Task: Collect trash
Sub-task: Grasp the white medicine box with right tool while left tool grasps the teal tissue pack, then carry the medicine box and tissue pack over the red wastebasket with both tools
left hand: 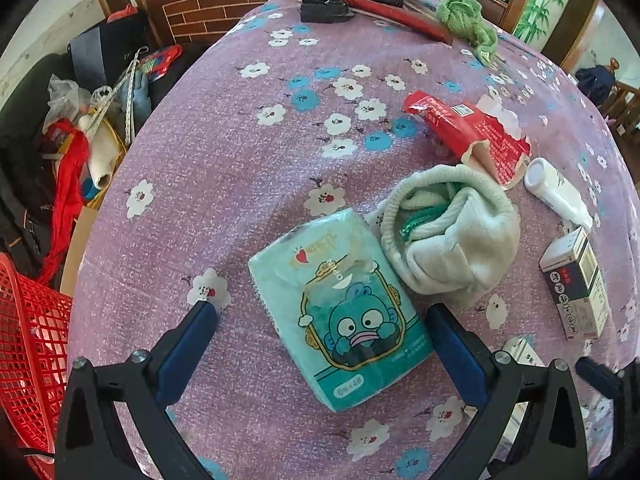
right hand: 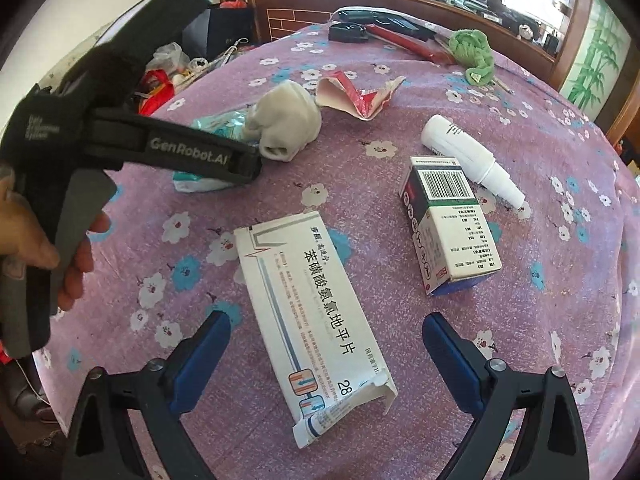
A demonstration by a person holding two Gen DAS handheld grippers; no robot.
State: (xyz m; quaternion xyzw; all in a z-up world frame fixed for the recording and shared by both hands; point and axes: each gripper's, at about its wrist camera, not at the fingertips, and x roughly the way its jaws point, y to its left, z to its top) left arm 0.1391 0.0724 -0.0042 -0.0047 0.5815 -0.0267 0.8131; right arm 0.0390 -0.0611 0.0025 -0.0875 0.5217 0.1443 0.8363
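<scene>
A table covered by a purple flowered cloth (left hand: 224,168) is seen from both wrist cameras. The left gripper (left hand: 320,320) is held above the cloth with its jaws wide apart; a teal tissue pack (left hand: 340,320) printed with a cartoon fish lies flat between the blue pads (left hand: 188,356), and neither pad is seen to press on it. A crumpled pale green sock (left hand: 448,232) lies against the pack's far right side. Beyond the sock, toward the far right edge of the table, a torn red carton (left hand: 472,132) is seen, with a white spray bottle (left hand: 556,192) lying just beside it and a small medicine box (left hand: 576,284) nearer the right edge.

The right gripper (right hand: 326,356) is likewise spread wide, and a flattened white medicine carton (right hand: 312,320) with a torn near end lies on the cloth between its fingers, untouched by either pad as far as can be told. The small medicine box (right hand: 448,224) and the spray bottle (right hand: 468,156) lie further out to the right. The left gripper's black body is seen at the left of this view, gripped by a hand (right hand: 60,256).

At the far edge of the table a green cloth (left hand: 468,24), a black case (left hand: 324,8) and a red stick-like item (left hand: 400,20) are laid. A red mesh basket (left hand: 28,340) stands beside the table's left edge, below the cloth's level.
</scene>
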